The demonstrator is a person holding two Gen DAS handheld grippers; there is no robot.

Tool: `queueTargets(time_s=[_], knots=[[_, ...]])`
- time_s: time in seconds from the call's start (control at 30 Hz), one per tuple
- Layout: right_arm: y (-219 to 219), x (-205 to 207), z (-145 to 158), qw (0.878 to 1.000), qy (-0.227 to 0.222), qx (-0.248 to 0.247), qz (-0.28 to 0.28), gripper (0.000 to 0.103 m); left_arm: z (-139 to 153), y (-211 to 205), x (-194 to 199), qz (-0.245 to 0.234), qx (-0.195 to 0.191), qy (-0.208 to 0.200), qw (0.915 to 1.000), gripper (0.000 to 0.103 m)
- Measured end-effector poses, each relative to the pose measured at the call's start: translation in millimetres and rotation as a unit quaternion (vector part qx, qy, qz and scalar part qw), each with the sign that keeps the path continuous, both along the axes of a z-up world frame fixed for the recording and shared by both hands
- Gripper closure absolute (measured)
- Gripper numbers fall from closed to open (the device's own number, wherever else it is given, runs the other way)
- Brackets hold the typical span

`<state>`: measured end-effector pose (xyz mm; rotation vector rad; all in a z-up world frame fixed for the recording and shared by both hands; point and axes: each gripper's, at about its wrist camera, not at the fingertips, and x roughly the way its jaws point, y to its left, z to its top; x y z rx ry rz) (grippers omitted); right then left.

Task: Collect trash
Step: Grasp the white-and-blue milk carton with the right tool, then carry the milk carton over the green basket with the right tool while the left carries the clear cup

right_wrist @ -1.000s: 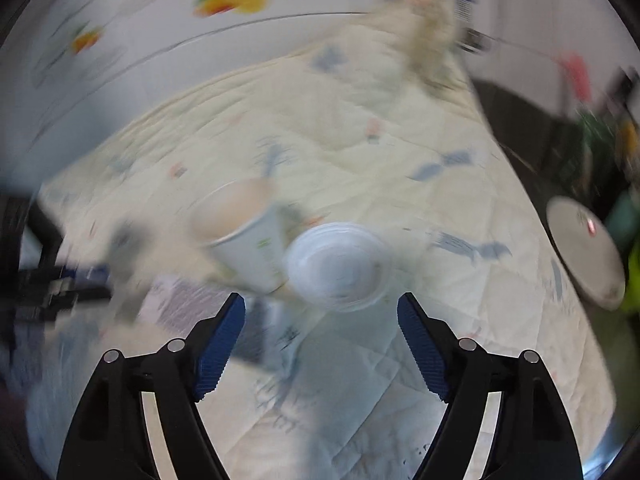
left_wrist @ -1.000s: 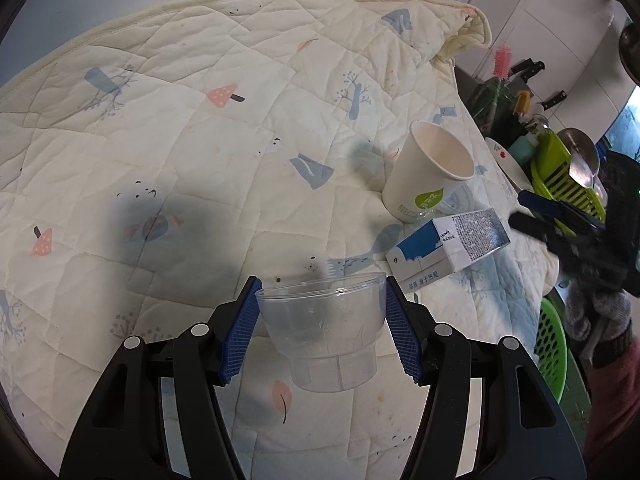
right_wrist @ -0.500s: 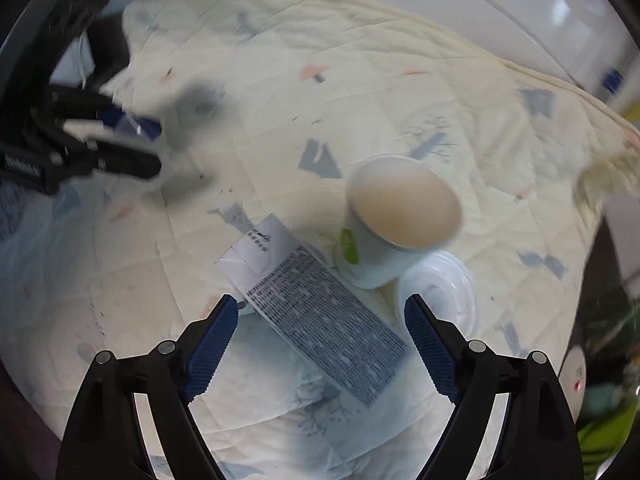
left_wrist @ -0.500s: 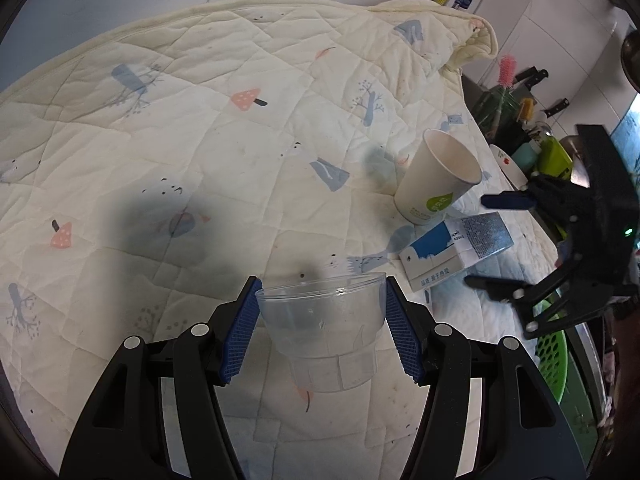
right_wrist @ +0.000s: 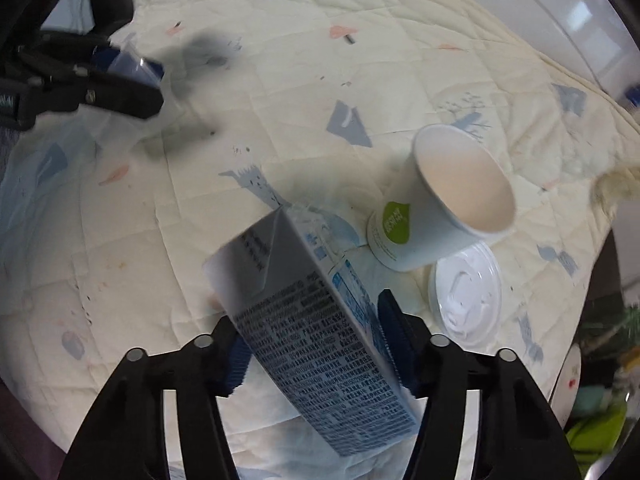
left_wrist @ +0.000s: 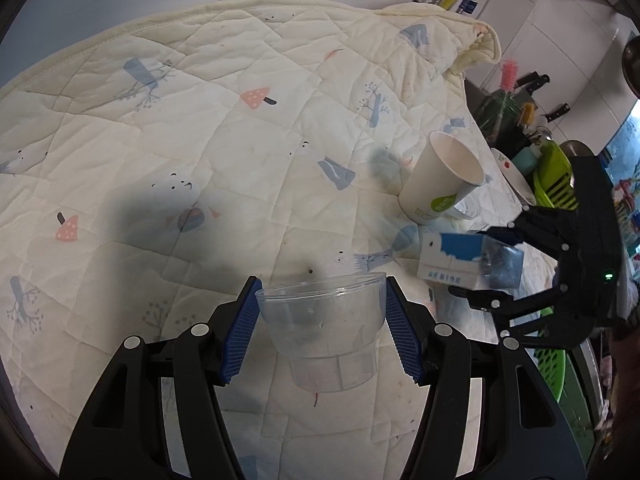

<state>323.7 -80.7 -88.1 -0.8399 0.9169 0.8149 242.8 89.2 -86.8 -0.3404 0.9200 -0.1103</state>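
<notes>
Right hand-held gripper (right_wrist: 314,346) is closing on the carton (right_wrist: 316,320); its blue pads are sitting against the two long faces, and the carton is tilting up off the quilt (right_wrist: 280,80), far end raised. Carton looks like thin printed card, likely empty and light. The faces will probably be giving under pressure, so a firm squeeze risks crushing it; the glossy print may be slippery. Best hold, I judge, is across the narrow width near mid-length, about where the pads are now.

Left hand-held gripper (left_wrist: 322,328) is pinching a clear plastic cup (left_wrist: 324,332) by its upper wall, rim up, above the quilt. Thin, springy plastic, smooth: it is likely flexing rather than cracking.

Paper cup (right_wrist: 444,204) is lying tipped on the quilt, mouth facing up and right, just beside the carton's far end. It is resting against a white lid (right_wrist: 466,298). Paper cup: light, soft-walled, easiest taken across the body. Lid: flat, thin, lying low on soft fabric, so probably awkward; an edge pinch seems the only option.
</notes>
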Motion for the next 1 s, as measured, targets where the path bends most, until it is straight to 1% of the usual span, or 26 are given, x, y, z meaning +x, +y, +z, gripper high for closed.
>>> queueTargets(time_s=[0.07, 0.2, 0.27, 0.33, 0.37, 0.4, 0.47, 0.5, 0.53, 0.6, 0.67, 0.73, 0.8, 0.83, 0.87, 0.93, 1.0], knots=[[-6.8, -5.5, 5.8, 1.000, 0.008, 0.020, -0.015, 0.052, 3.3, -2.8, -3.4, -0.005, -0.002, -0.004, 1.0000, 0.043], [-25.8, -21.9, 20.8, 0.995, 0.015, 0.063, -0.070, 0.054, 12.6, -12.6, -10.9, -0.018, -0.008, -0.013, 0.9997, 0.043], [-34.9, -30.5, 27.4, 0.990, 0.033, 0.091, -0.104, 0.054, 17.2, -19.8, -16.1, -0.029, -0.011, -0.018, 0.9994, 0.043], [-46.3, -42.5, 30.2, 0.983, 0.041, 0.109, -0.141, 0.054, 21.7, -27.7, -20.5, -0.040, -0.012, -0.021, 0.9989, 0.043], [-57.2, -48.1, 33.0, 0.978, 0.047, 0.122, -0.162, 0.054, 24.5, -32.7, -22.4, -0.047, -0.012, -0.024, 0.9985, 0.043], [-66.4, -55.8, 38.6, 0.974, 0.048, 0.131, -0.179, 0.054, 28.5, -39.8, -25.7, -0.056, -0.012, -0.028, 0.9980, 0.043], [-81.2, -69.0, 39.0, 0.968, 0.040, 0.134, -0.209, 0.054, 33.5, -50.4, -30.0, -0.070, -0.015, -0.034, 0.9968, 0.043], [-93.7, -72.8, 41.3, 0.963, 0.044, 0.141, -0.224, 0.054, 36.1, -57.7, -33.1, -0.079, -0.016, -0.037, 0.9961, 0.043], [-109.2, -77.1, 43.3, 0.957, 0.047, 0.146, -0.247, 0.054, 37.7, -62.8, -35.4, -0.086, -0.016, -0.039, 0.9954, 0.043], [-139.9, -89.0, 45.8, 0.947, 0.032, 0.138, -0.289, 0.054, 41.5, -77.7, -40.6, -0.103, -0.018, -0.044, 0.9935, 0.042], [-165.5, -99.6, 46.0, 0.936, 0.027, 0.138, -0.323, 0.054, 43.0, -90.2, -43.4, -0.117, -0.024, -0.045, 0.9918, 0.042], [-193.4, -109.8, 41.6, 0.922, 0.020, 0.132, -0.362, 0.054, 44.6, -105.3, -46.0, -0.133, -0.024, -0.046, 0.9897, 0.042], [-218.9, -119.2, 34.1, 0.907, 0.021, 0.132, -0.398, 0.054, 46.3, -119.0, -47.7, -0.148, -0.026, -0.047, 0.9875, 0.042], [-233.7, -124.2, 28.0, 0.897, 0.024, 0.132, -0.421, 0.054, 47.6, -127.8, -49.0, -0.157, -0.025, -0.047, 0.9862, 0.042], [-245.7, -126.4, 21.9, 0.890, 0.026, 0.133, -0.436, 0.054, 49.0, -136.4, -50.2, -0.165, -0.025, -0.048, 0.9848, 0.042], [-270.3, -132.7, 7.4, 0.873, 0.029, 0.132, -0.468, 0.054, 51.8, -149.4, -52.3, -0.177, -0.024, -0.050, 0.9827, 0.042], [-293.5, -134.3, -9.5, 0.854, 0.039, 0.135, -0.502, 0.054, 54.3, -162.3, -55.1, -0.188, -0.023, -0.052, 0.9805, 0.042]])
